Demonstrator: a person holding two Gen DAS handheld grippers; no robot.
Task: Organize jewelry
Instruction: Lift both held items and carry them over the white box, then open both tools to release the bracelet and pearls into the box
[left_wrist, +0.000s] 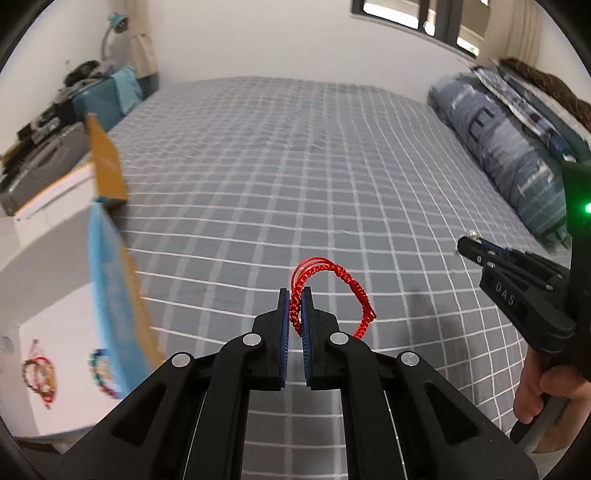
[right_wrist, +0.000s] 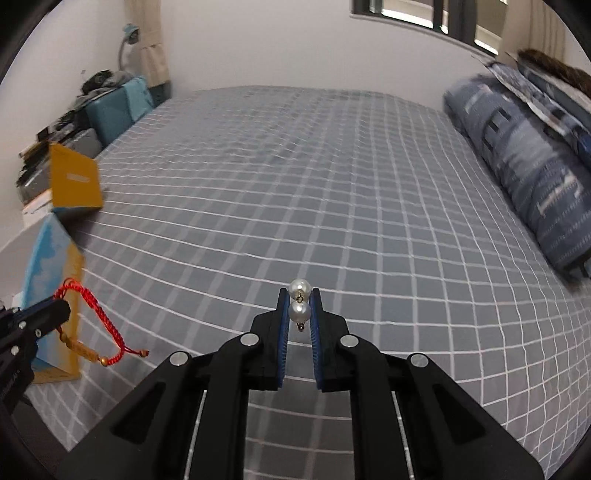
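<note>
Left wrist view: left gripper clamped on a red cord bracelet, held between the blue pads, loop arching up and to the right past the tips, above the grey checked bed. Right gripper at the right edge, in a hand, something small and pale at its tip, too blurred to name. At left, white box with what may be more bracelets inside.

Right wrist view: right gripper closed on a pearl earring, one pearl between the pads, the other just above the tips. Left gripper at the left edge, bracelet dangling below it beside the box flap.
</note>
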